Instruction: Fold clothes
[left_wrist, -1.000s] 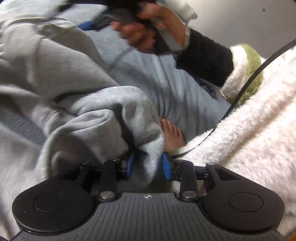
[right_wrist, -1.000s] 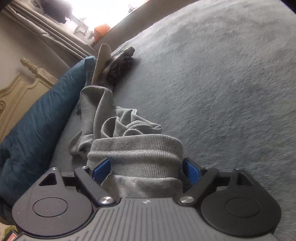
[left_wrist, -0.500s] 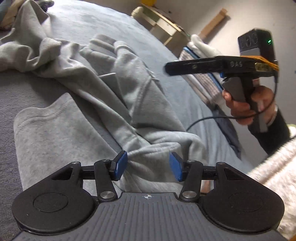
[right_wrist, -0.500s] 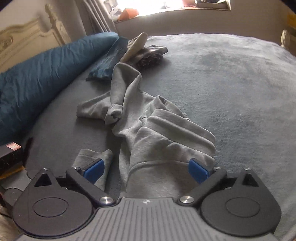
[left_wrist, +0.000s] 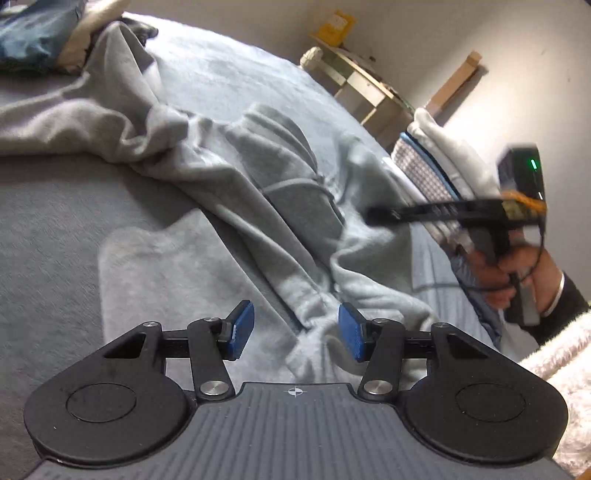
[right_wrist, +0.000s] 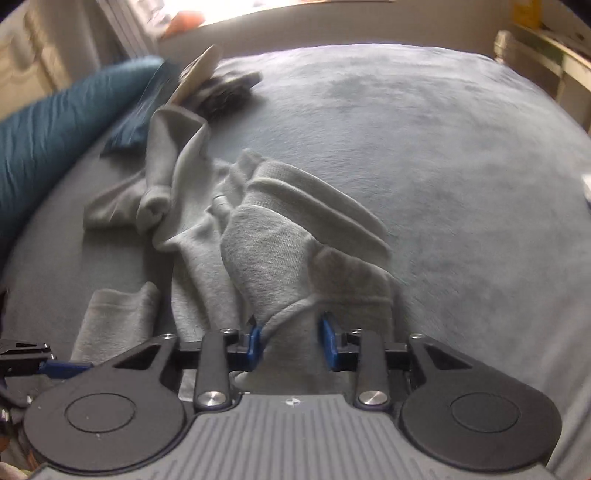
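A crumpled grey sweatshirt (left_wrist: 192, 155) (right_wrist: 266, 236) lies across the grey bed cover (right_wrist: 443, 147). My left gripper (left_wrist: 295, 328) hovers low over its near edge. Its blue pads (left_wrist: 240, 328) stand apart with a fold of the cloth between them, not pressed. My right gripper (right_wrist: 291, 343) is closing on a bunched ribbed edge of the sweatshirt, and the cloth is pinched between its pads. In the left wrist view the right gripper (left_wrist: 376, 214) shows blurred at the right, held by a hand (left_wrist: 517, 273). The left gripper's pad (right_wrist: 62, 365) peeks in at the right wrist view's left edge.
A blue duvet (right_wrist: 44, 140) runs along the bed's left side, with dark clothes (right_wrist: 229, 92) beside it. A stack of folded clothes (left_wrist: 443, 162) sits at the bed's far right edge, a wooden shelf (left_wrist: 362, 81) behind it. A white fluffy sleeve (left_wrist: 554, 354) is near my left gripper.
The right jaws went from wide open around the ribbed edge to pinching it. The left jaws let go of the cloth and widened, and the left gripper rolled and shifted over the sweatshirt.
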